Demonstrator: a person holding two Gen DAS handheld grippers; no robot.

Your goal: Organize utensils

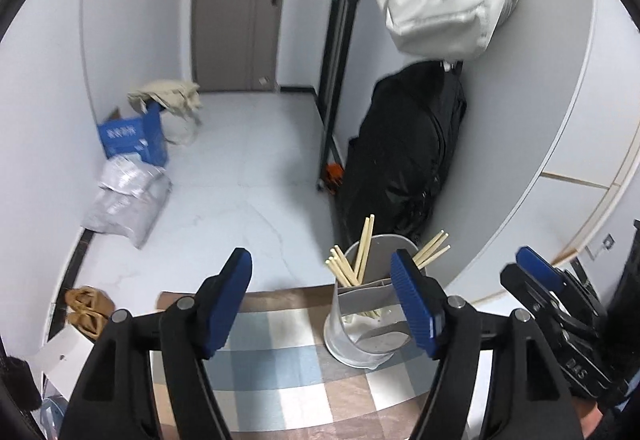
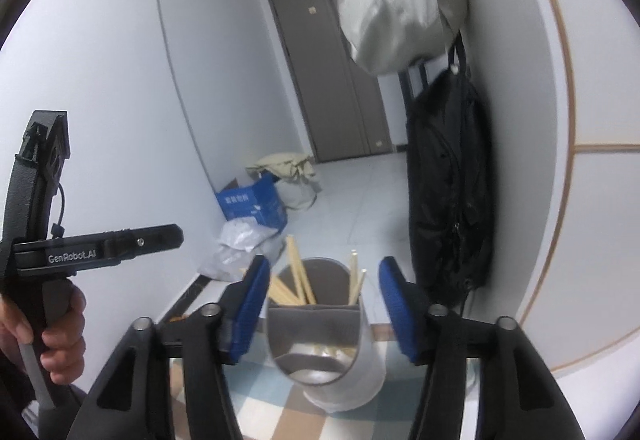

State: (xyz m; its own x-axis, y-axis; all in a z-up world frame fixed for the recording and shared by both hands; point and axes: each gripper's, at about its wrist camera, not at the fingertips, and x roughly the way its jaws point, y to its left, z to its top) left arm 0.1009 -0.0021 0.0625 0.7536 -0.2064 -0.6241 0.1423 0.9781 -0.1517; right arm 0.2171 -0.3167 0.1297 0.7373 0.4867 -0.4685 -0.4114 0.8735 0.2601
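Both your grippers are empty right now. Your left gripper (image 1: 322,304) has its blue pads spread wide with nothing between them, sitting over the checkered cloth (image 1: 276,352). The metal holder (image 1: 362,344) stands upright on that cloth, just inside the right-hand pad, with the wooden chopsticks (image 1: 352,260) leaning every which way out of its back section. Your right gripper (image 2: 324,304) is open too, jaws about halfway apart, and the holder (image 2: 340,380) shows in the gap beyond them, pads not touching it. Your hand (image 2: 48,332) grips the other tool's handle at the left edge.
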